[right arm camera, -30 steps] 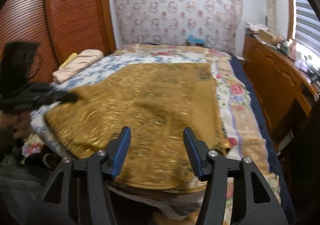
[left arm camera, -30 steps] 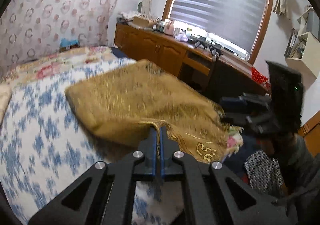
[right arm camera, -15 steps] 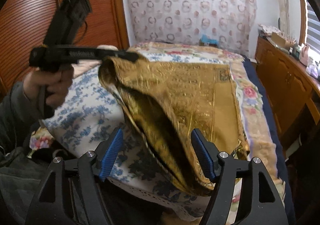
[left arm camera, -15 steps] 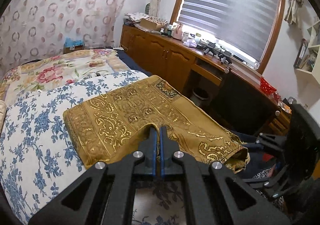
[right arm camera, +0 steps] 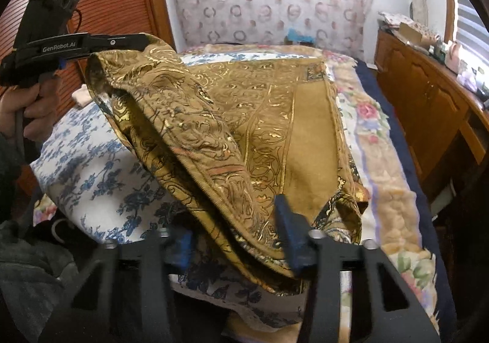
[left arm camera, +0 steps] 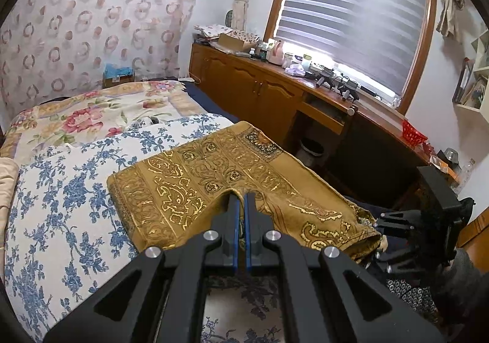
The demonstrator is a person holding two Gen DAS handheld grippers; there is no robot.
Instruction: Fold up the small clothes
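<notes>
Cloth in gold-patterned brown lies on the bed, already doubled at least once, yet the fold isn't finished: your left gripper, pressed together, pinches the near-left corner and holds it up. Your right gripper has just been closing around the near edge, the hem between its fingers. Its long axis runs from you toward the far wall.

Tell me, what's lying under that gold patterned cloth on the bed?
Under the gold cloth lies a blue-flowered white sheet, and beyond it a rose-patterned blanket. Whatever sits directly beneath the cloth's middle is covered and can't be seen.
</notes>
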